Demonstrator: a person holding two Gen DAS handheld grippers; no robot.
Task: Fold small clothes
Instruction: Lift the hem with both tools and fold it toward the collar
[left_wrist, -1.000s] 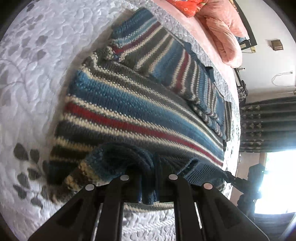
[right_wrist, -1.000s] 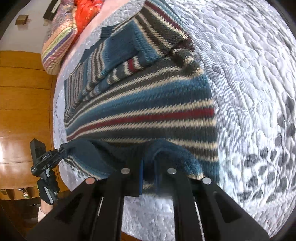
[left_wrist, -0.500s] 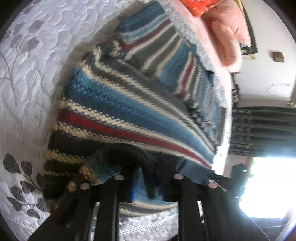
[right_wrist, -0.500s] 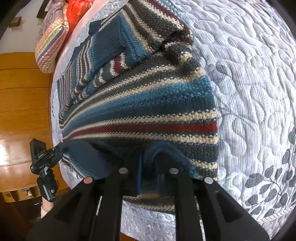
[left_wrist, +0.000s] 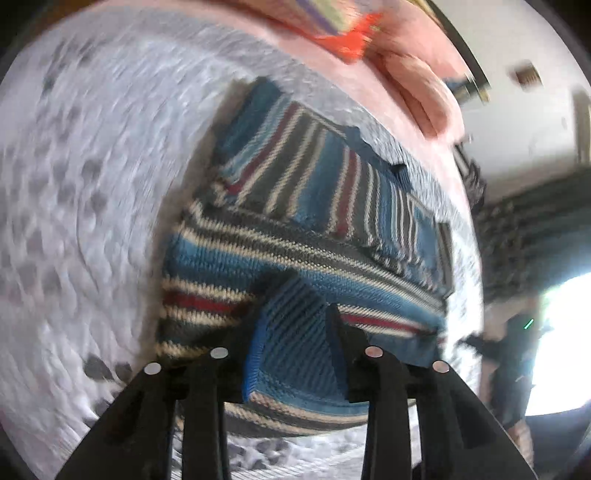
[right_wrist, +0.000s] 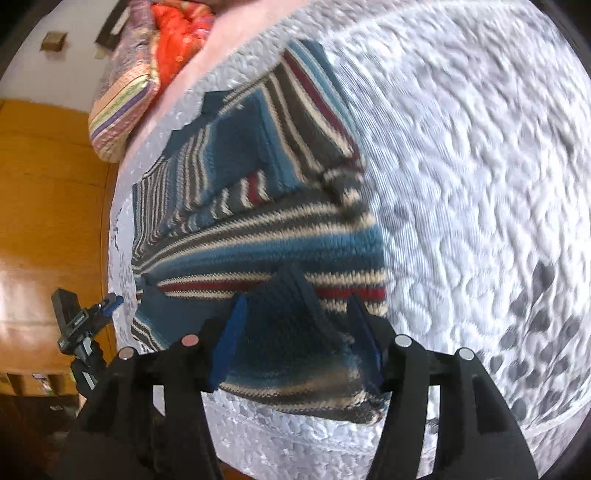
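Now both grippers, left (left_wrist: 295, 321) and right (right_wrist: 295, 314), fingers wide apart, sweater (left_wrist: 295, 254) hem between them, on bed (right_wrist: 480, 184).

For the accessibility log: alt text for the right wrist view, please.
The right gripper, fingers spread, has a fold of a striped knit sweater bunched between them above a white quilted bedspread. Folded blankets lie beyond; the left gripper shows at far left.

Left wrist view: sits behind its fingers (left_wrist: 236, 354), close above the bed (left_wrist: 92, 184), facing across it toward the pillows and window. Right wrist view: likewise close, facing toward the pillows and a wooden wall. Both share the sweater (left_wrist: 280, 254) (right_wrist: 280, 243); each shows the other gripper at its edge.
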